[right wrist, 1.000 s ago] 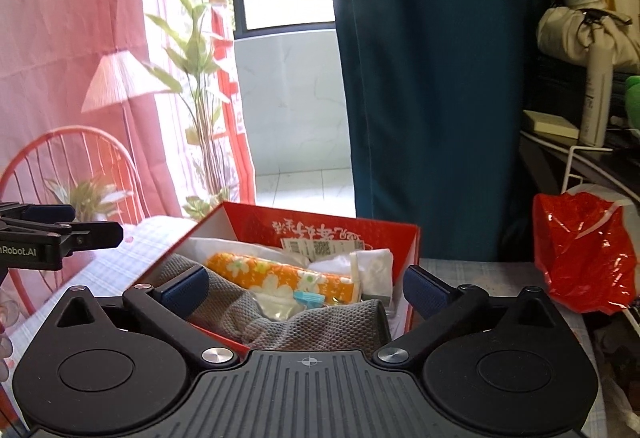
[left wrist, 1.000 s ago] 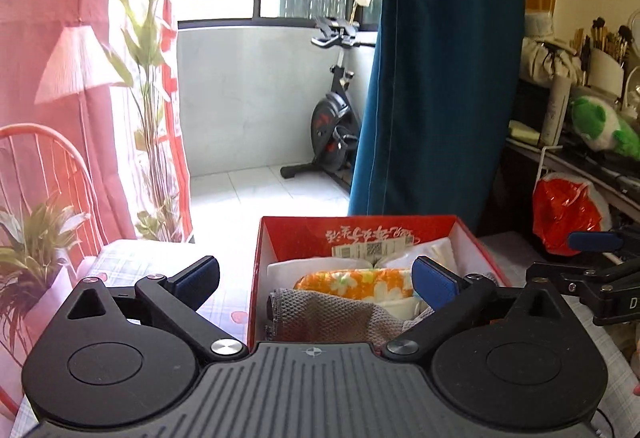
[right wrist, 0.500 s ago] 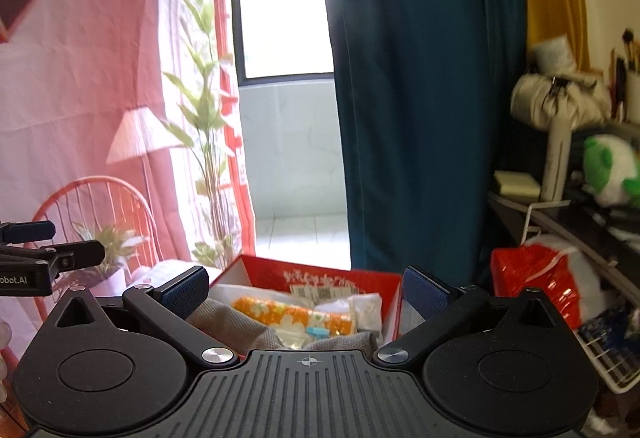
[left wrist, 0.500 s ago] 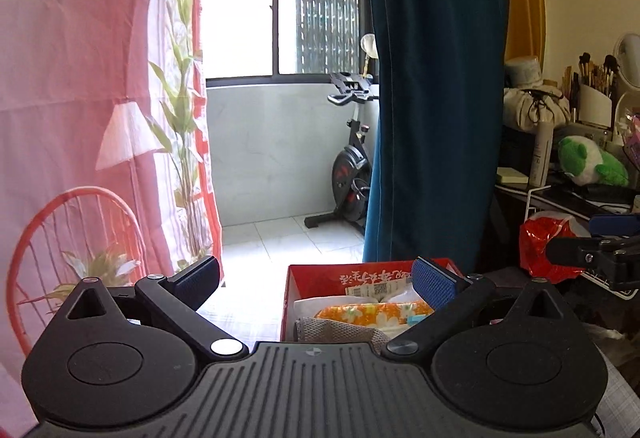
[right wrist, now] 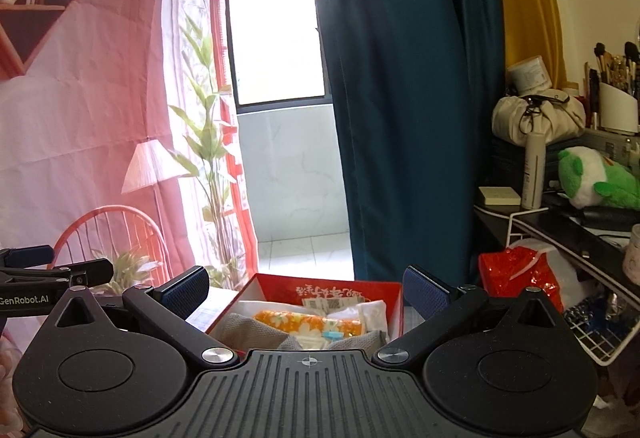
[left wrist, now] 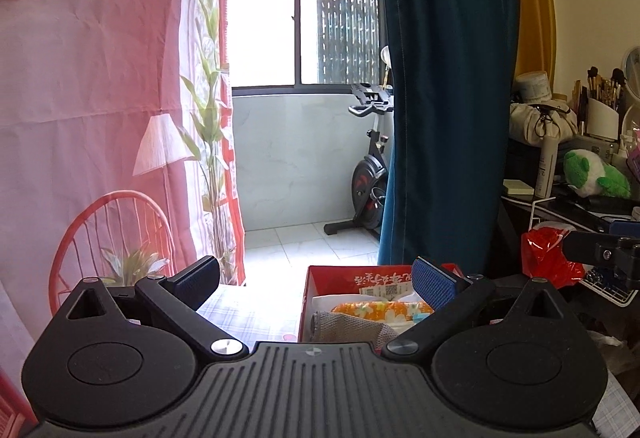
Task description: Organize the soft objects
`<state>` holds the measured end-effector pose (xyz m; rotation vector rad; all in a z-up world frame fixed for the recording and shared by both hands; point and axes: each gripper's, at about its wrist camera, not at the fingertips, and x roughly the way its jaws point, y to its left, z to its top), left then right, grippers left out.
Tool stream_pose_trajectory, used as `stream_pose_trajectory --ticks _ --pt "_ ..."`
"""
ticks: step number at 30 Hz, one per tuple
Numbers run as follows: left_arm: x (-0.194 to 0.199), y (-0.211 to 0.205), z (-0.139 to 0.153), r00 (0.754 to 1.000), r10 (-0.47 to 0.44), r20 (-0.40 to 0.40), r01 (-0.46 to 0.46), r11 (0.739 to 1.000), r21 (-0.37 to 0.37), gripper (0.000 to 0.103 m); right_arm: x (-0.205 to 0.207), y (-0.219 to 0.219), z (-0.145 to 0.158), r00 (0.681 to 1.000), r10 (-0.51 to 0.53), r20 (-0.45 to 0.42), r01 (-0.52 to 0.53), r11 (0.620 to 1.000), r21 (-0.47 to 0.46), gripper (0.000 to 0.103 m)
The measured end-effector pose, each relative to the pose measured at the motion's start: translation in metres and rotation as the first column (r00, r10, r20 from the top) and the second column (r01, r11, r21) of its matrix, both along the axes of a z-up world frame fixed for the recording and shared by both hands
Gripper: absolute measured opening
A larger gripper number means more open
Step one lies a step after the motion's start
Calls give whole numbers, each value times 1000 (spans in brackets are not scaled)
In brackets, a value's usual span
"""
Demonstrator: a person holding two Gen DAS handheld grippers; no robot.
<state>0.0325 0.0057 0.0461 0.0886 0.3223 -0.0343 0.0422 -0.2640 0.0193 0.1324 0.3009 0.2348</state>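
A red cardboard box (left wrist: 344,275) (right wrist: 332,288) sits on the checked tablecloth, low in both wrist views. Inside it lie a grey knitted cloth (left wrist: 344,326) (right wrist: 248,332), an orange flowered pack (left wrist: 380,308) (right wrist: 308,320) and white soft packs (right wrist: 372,312). My left gripper (left wrist: 316,280) is open and empty, raised and drawn back from the box's left side. Also open and empty, my right gripper (right wrist: 306,288) hangs above the box's near edge. Each gripper shows at the edge of the other's view.
A dark teal curtain (left wrist: 440,98) hangs behind the box. Right of it is a cluttered shelf with a green plush toy (right wrist: 596,180), a red plastic bag (right wrist: 520,278) and a wire basket (right wrist: 600,326). A pink printed backdrop (left wrist: 100,98) fills the left; an exercise bike (left wrist: 370,174) stands beyond.
Both grippers have lifted and pulled back from the box, so it sits lower and smaller in both views. Both stay open and empty.
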Motion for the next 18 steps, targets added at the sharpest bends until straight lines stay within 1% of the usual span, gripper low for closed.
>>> stream_pose_trajectory --ticks 6,18 --pt "-2 1 0 1000 5 -4 -5 1000 5 103 0 3 -1 1000 -16 -8 16 1000 -21 103" --pt "-4 0 -1 1000 9 -15 -9 1000 7 103 1 -4 -7 998 -51 -21 51 999 -19 103"
